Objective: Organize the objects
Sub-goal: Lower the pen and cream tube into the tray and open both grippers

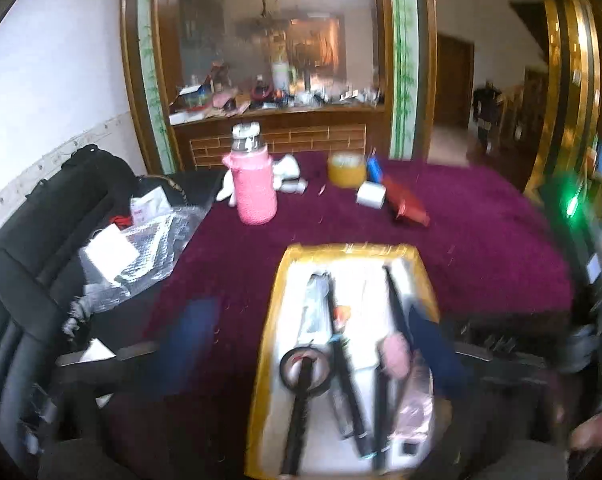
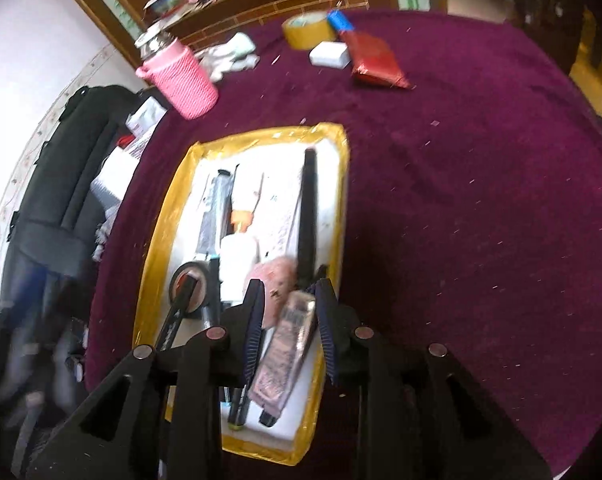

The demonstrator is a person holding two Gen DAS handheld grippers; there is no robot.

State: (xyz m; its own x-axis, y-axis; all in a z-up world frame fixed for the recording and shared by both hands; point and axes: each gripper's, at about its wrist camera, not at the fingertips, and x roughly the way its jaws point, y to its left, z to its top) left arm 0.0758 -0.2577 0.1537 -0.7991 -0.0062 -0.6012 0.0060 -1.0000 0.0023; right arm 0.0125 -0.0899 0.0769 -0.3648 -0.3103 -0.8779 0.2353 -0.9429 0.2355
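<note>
We work over a table (image 2: 481, 208) draped in deep purple cloth, and near its front edge sits the yellow-taped tray (image 2: 169, 216) — the collecting place, judging by how much already lies in it. Long things are laid lengthwise so they fit: a black rod (image 2: 308, 204), a black marker (image 2: 177, 316) across a roll of dark tape (image 2: 189, 284), a white bottle (image 2: 239, 258). At the far edge the pink-sleeved flask (image 1: 255, 184), yellow tape roll (image 1: 345, 168), red packet (image 1: 407, 202) and small white box (image 1: 371, 195) are not yet gathered. Our right gripper (image 2: 289, 292) points down over the tray's near end, its fingers (image 2: 255, 312) parted on either side of a pinkish tube (image 2: 289, 344) that lies in the tray; the pads stand off it, so we judge it released. Our left gripper's fingers (image 1: 193, 336) show only as blue blurs, spread wide with nothing between them.
</note>
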